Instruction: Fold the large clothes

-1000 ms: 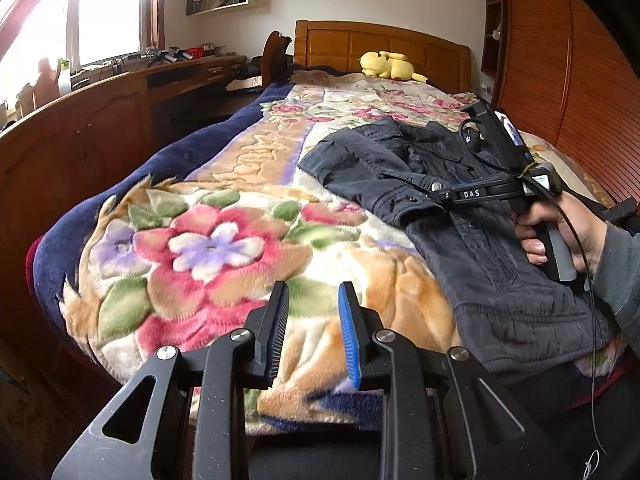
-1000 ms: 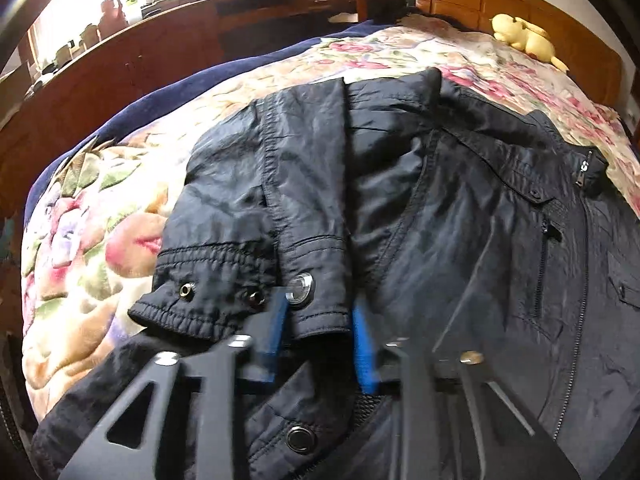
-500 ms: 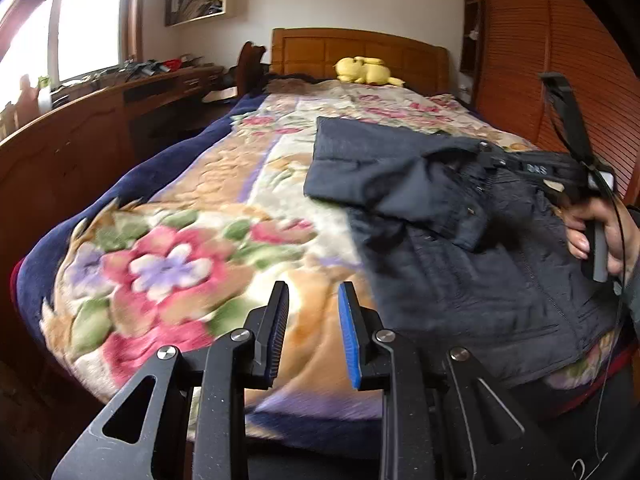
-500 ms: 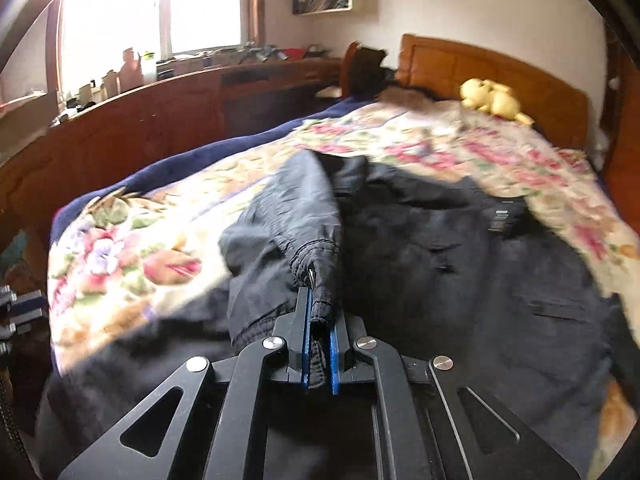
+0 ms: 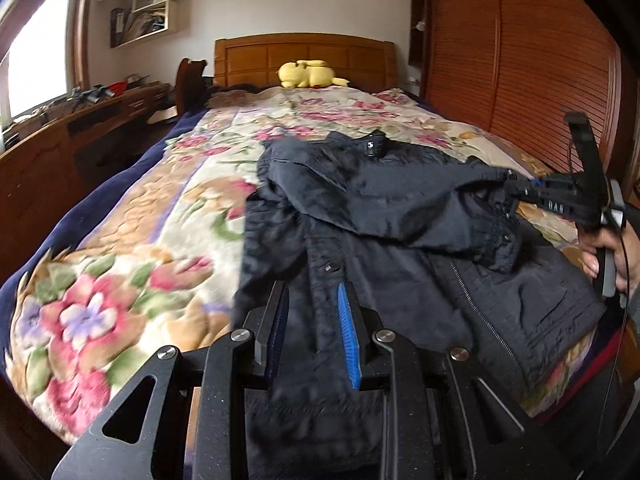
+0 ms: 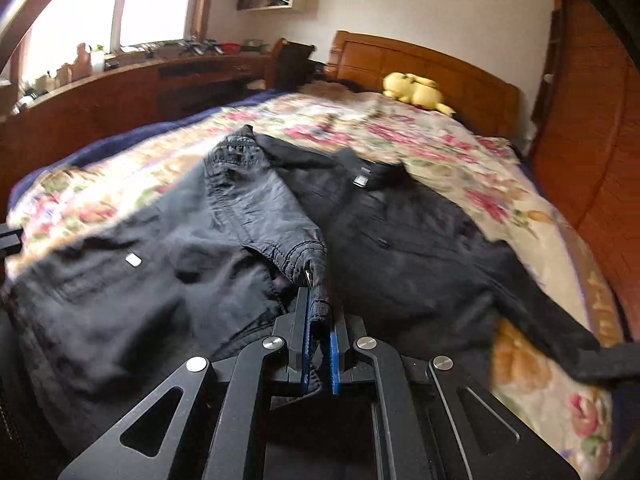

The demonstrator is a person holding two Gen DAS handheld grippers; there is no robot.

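A dark navy jacket (image 5: pixel 400 240) lies on the floral blanket (image 5: pixel 132 248), collar toward the headboard. My right gripper (image 6: pixel 320 320) is shut on the cuff of the jacket's left sleeve (image 6: pixel 260 204) and holds it across the jacket's front; it also shows in the left wrist view (image 5: pixel 510 188), at the right. My left gripper (image 5: pixel 312 312) is open, its jaws astride the jacket's hem near the foot of the bed. The other sleeve (image 6: pixel 560 320) trails off to the right.
A yellow plush toy (image 5: pixel 308 74) lies by the wooden headboard (image 5: pixel 304 56). A long wooden desk (image 5: pixel 60 140) runs along the left of the bed. A slatted wooden wardrobe (image 5: pixel 520 60) stands close on the right.
My right gripper closed on the sleeve cuff, lifted it and carried it rightward across the jacket. My left gripper moved from over the bare blanket to over the jacket's hem.
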